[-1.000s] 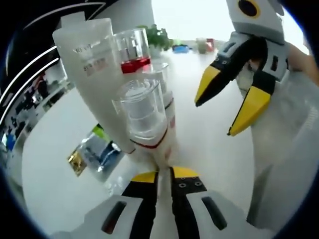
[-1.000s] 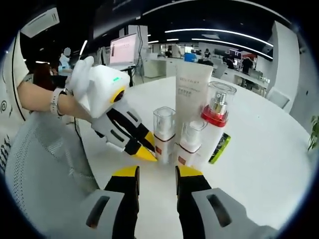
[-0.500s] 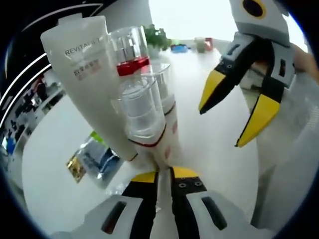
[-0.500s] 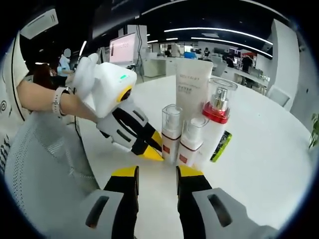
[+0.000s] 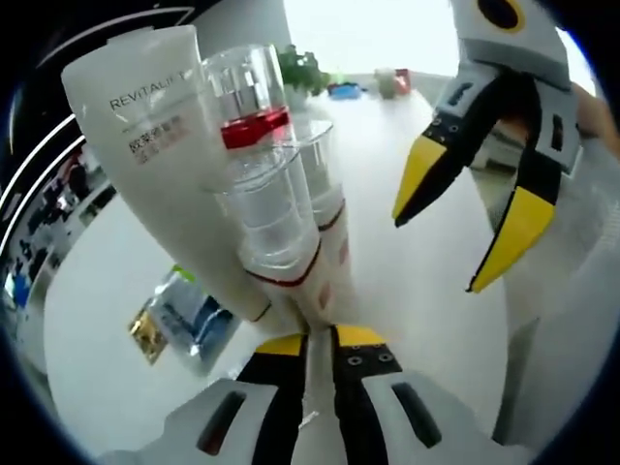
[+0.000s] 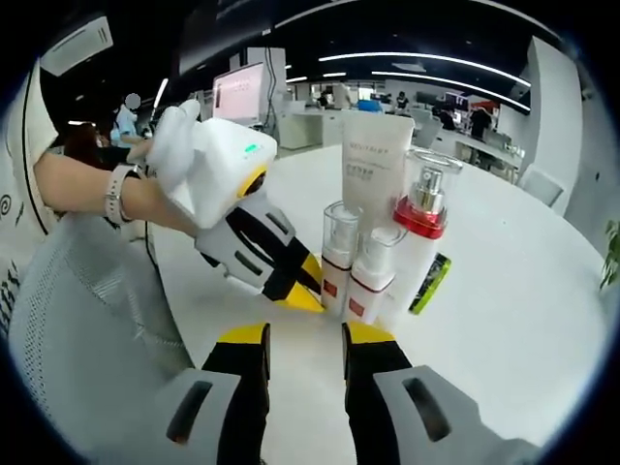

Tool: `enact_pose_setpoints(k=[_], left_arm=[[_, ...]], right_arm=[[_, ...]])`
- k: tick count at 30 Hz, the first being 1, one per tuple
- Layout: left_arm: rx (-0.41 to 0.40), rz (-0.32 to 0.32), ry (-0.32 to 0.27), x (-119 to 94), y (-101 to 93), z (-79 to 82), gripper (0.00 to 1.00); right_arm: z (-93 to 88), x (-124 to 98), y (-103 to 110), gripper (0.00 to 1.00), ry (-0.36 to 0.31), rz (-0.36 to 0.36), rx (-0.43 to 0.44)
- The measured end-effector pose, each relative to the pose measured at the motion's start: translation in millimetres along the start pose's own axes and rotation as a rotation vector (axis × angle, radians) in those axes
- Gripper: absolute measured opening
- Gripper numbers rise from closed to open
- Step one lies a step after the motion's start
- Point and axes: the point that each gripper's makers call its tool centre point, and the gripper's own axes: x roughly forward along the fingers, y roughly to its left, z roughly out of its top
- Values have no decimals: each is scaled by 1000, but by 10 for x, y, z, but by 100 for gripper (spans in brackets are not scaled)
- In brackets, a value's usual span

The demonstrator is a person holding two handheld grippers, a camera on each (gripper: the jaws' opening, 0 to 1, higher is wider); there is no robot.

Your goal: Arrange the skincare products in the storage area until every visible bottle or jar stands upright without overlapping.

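The small clear-capped white pump bottle with a red band (image 6: 336,260), light, slick and tippy, best gripped low on its body, stands among bottles on the white tabletop (image 6: 504,320), the left gripper (image 6: 308,291) nipping its base, the right gripper (image 6: 304,339) empty, part-open.

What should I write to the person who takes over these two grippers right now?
Left gripper: shut on the base of a small white pump bottle with a clear cap, which stands upright on the white round table.
Right gripper: open, holds nothing, just in front of the group.
Standing close together: a second small clear-capped pump bottle, a tall white tube, a red-collared pump bottle.
Done: all four upright.
Left: release the bottle; check spacing. A flat green sachet lies behind them.
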Motion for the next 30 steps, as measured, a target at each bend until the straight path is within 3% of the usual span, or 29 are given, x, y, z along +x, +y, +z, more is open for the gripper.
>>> enact_pose_setpoints(k=[12,30], left_arm=[[-12,7,-2,-49,16,-22,9],[-128,29,-69,-560,18,145,16]], right_arm=[[3,-1,-6,29,4,-4,-5],[100,-30,23,34,-12,0,-4]])
